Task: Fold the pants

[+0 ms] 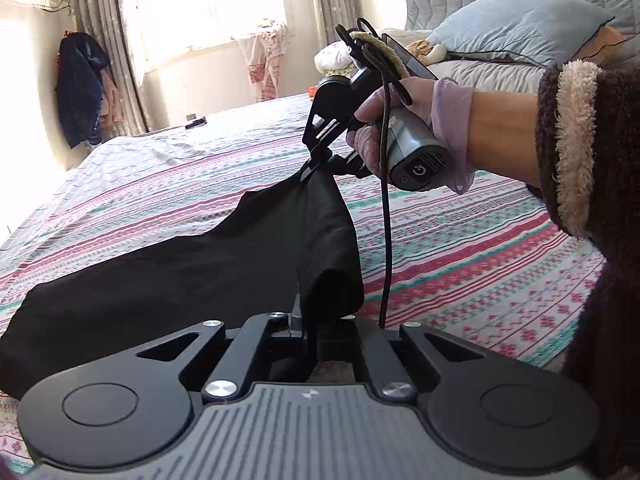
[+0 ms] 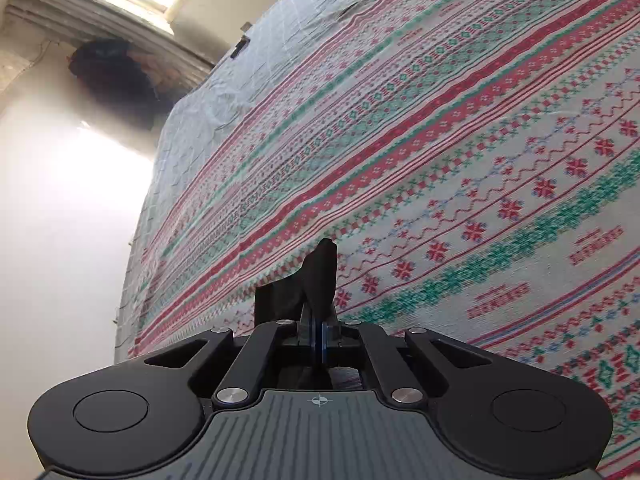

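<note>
Black pants (image 1: 168,276) lie on the patterned bedspread (image 1: 460,248), with one end lifted off it. My left gripper (image 1: 308,320) is shut on a bunched edge of the pants close to the camera. My right gripper (image 1: 310,170), held by a gloved hand, is shut on another corner of the pants and holds it raised above the bed. In the right wrist view the right gripper (image 2: 318,320) pinches a small tuft of the black pants (image 2: 320,272) between its closed fingers, over the bedspread (image 2: 440,140).
Grey-blue pillows (image 1: 520,32) and a quilted headboard stand at the back right. A dark phone-like object (image 1: 196,123) lies near the bed's far edge. Dark clothes (image 1: 80,88) hang by the curtains at left. A black cable (image 1: 386,200) hangs from the right gripper.
</note>
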`<state>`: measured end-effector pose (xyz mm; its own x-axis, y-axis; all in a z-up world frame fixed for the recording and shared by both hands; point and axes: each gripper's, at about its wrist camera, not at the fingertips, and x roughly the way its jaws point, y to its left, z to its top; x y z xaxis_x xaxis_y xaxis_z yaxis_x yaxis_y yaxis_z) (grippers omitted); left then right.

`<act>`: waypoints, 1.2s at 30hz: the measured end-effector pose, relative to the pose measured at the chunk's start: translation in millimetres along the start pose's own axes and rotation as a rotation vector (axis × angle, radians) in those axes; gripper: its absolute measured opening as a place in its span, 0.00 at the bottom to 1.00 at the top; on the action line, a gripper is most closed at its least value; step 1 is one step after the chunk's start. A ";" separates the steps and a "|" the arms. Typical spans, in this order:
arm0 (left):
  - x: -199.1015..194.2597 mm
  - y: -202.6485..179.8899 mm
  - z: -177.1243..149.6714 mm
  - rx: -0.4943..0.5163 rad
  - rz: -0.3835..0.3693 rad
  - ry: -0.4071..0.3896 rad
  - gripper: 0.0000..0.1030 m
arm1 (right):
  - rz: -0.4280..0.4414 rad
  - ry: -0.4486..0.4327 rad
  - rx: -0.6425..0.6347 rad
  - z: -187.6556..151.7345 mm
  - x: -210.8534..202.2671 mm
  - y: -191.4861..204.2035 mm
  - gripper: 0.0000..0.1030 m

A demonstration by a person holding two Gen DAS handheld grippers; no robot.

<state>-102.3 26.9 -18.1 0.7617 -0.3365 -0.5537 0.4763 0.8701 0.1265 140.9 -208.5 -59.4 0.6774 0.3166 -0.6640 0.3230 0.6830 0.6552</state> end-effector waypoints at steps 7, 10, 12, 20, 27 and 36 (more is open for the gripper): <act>-10.0 -45.7 5.6 -0.039 -0.122 -0.015 0.21 | -0.081 -0.050 0.091 10.6 -61.1 -57.5 0.01; -12.6 -41.1 7.2 -0.071 -0.140 -0.016 0.21 | -0.094 -0.055 0.113 7.7 -72.7 -63.3 0.02; -18.0 -32.9 9.9 -0.109 -0.140 -0.021 0.21 | -0.087 -0.058 0.114 9.0 -75.8 -57.2 0.02; -36.9 31.7 12.3 -0.339 -0.096 -0.073 0.20 | -0.031 -0.066 0.057 9.4 -61.3 21.3 0.02; -41.6 109.2 0.4 -0.522 -0.002 -0.071 0.20 | -0.011 -0.038 -0.036 -22.4 -9.4 113.1 0.02; -32.1 192.9 -30.7 -0.727 0.085 -0.021 0.20 | -0.020 0.038 -0.061 -70.2 80.6 178.9 0.02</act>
<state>-48.3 216.5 -1.2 0.7946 -0.2581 -0.5496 0.0090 0.9101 -0.4142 206.8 -14.7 -21.1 0.6452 0.3266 -0.6906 0.2942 0.7281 0.6192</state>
